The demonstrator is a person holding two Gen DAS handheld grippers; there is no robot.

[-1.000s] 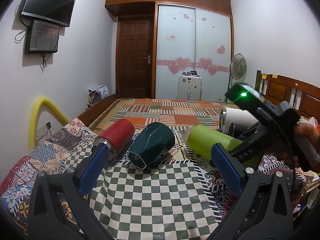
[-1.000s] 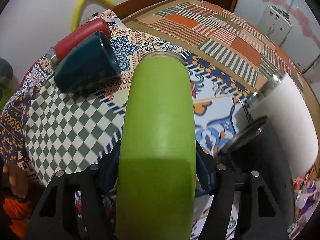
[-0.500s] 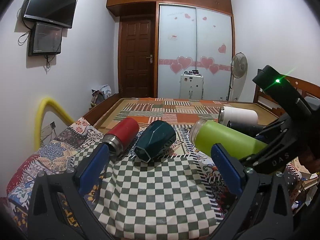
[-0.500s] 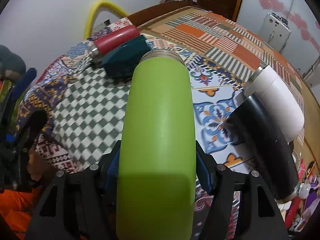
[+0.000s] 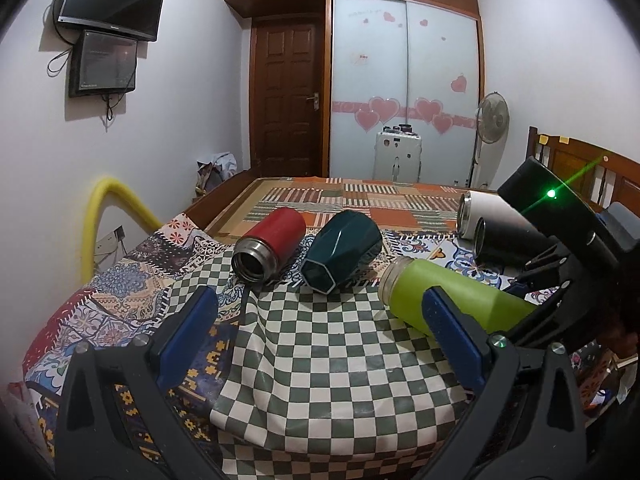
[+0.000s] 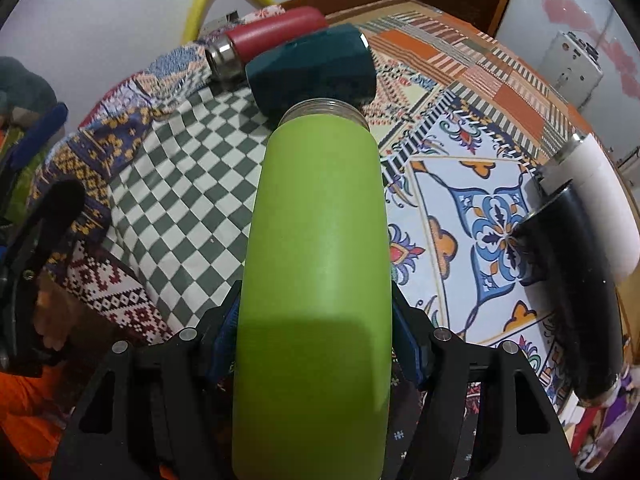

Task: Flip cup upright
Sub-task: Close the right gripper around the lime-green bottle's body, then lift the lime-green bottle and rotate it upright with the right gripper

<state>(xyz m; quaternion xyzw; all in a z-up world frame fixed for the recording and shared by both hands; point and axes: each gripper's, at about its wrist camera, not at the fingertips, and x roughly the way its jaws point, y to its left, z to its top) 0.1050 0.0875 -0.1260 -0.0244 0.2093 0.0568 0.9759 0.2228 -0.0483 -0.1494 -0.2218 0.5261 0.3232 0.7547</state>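
Note:
My right gripper (image 6: 316,344) is shut on a lime-green cup (image 6: 316,256) and holds it near its base, lifted off the bed, mouth pointing away and slightly tilted. In the left wrist view the green cup (image 5: 444,300) hangs above the checkered cloth (image 5: 320,360), with the right gripper's body (image 5: 568,272) behind it. My left gripper (image 5: 320,332) is open and empty, held back over the cloth's near edge.
A red cup (image 5: 272,248) and a dark teal faceted cup (image 5: 340,252) lie on their sides at the cloth's far edge. A white cup (image 5: 488,212) and a black cup (image 5: 512,244) lie on their sides at the right. A yellow tube (image 5: 104,220) arcs at the left.
The right gripper has raised the green cup further off the bed and swung it left toward the checkered cloth. The left gripper has pulled back and risen, so the cups look farther away.

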